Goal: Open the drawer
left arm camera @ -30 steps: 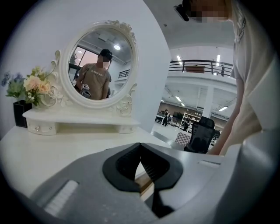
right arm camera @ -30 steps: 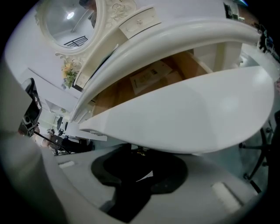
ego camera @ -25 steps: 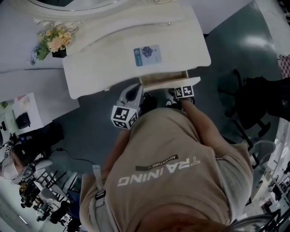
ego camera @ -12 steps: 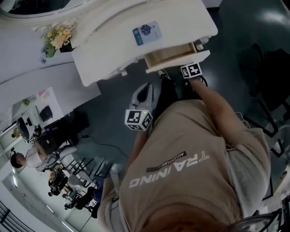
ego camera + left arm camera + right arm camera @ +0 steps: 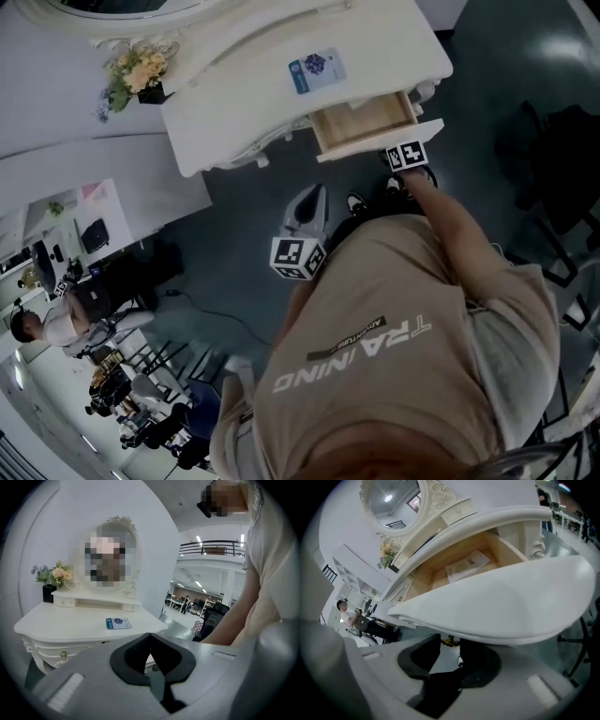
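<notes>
The white dressing table [image 5: 244, 75] has its drawer [image 5: 361, 122] pulled out, showing a wooden inside with a sheet of paper [image 5: 466, 565]. In the right gripper view the curved white drawer front [image 5: 501, 606] hangs just above my right gripper [image 5: 447, 645], whose pads close on the small brass handle [image 5: 446, 641]. From the head view only its marker cube [image 5: 406, 155] shows below the drawer front. My left gripper [image 5: 314, 192] floats away from the table at the person's left, jaws shut [image 5: 150, 635] on nothing.
A blue card [image 5: 316, 70] lies on the tabletop, with flowers [image 5: 136, 73] and an oval mirror [image 5: 112, 557] at its back. A black chair [image 5: 562, 159] stands to the right. A white desk [image 5: 84, 187] and a seated person [image 5: 47, 328] are at the left.
The drawer has slid further out of the table, with the right gripper moving back along with its front. The left gripper has drawn away from the table.
</notes>
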The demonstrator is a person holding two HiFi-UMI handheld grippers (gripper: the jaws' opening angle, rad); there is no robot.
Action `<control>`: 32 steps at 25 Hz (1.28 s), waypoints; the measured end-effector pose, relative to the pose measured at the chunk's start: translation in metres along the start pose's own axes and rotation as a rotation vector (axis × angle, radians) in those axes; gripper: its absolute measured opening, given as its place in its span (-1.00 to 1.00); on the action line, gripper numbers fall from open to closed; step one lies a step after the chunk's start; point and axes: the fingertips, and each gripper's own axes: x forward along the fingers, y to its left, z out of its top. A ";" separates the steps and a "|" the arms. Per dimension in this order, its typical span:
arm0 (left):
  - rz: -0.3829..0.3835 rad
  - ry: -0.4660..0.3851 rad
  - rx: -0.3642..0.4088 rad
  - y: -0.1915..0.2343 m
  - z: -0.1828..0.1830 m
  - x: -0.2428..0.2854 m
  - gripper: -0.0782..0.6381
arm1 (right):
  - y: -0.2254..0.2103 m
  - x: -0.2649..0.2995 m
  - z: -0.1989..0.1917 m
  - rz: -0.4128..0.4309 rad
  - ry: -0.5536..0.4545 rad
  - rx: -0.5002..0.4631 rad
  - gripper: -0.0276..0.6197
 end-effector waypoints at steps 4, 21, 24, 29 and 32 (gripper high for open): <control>-0.011 -0.020 -0.004 0.022 -0.002 -0.025 -0.76 | 0.003 -0.001 -0.014 -0.042 0.011 0.008 -0.50; -0.158 0.000 -0.019 0.068 -0.042 -0.055 -0.76 | 0.021 -0.017 -0.073 -0.244 0.038 -0.057 -0.91; -0.156 -0.003 -0.015 0.056 -0.042 -0.057 -0.76 | 0.016 -0.023 -0.105 -0.227 0.075 -0.062 -0.91; -0.157 -0.003 0.025 0.014 -0.042 -0.060 -0.76 | 0.001 -0.042 -0.152 -0.181 0.064 -0.015 -0.91; -0.144 0.008 0.035 -0.026 -0.047 -0.062 -0.76 | -0.006 -0.065 -0.174 -0.130 0.031 -0.036 -0.91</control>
